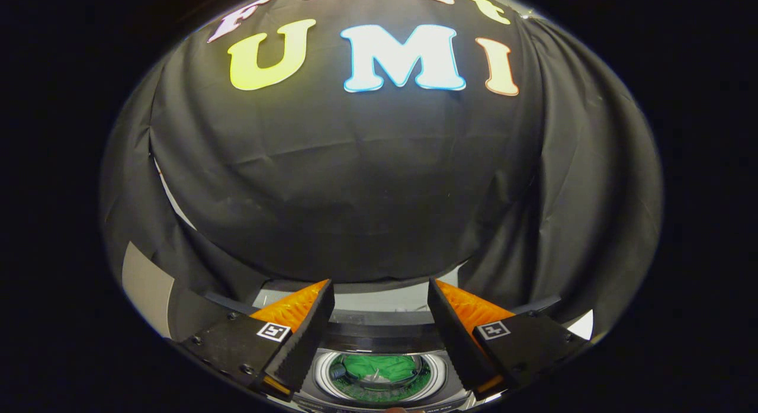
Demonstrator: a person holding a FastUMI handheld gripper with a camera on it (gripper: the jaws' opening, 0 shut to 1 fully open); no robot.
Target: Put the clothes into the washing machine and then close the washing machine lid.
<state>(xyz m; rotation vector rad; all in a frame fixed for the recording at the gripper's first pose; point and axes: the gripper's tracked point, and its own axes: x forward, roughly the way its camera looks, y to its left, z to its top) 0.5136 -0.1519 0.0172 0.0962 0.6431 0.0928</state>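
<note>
A crumpled green cloth garment (379,367) lies inside the round drum of the small top-loading washing machine (379,342), whose pale ring-shaped rim circles it. The gripper (380,291) hangs above the drum with its two fingers spread wide apart, holding nothing. Beyond them hangs the black cloth booth wall (367,182).

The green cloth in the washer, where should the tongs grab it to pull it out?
Probably from straight above, pinching the bunched-up fold at the middle of the green cloth. It lies crumpled in the round drum, so the walls block any sideways reach. The tongs are open, with nothing between the fingers.
</note>
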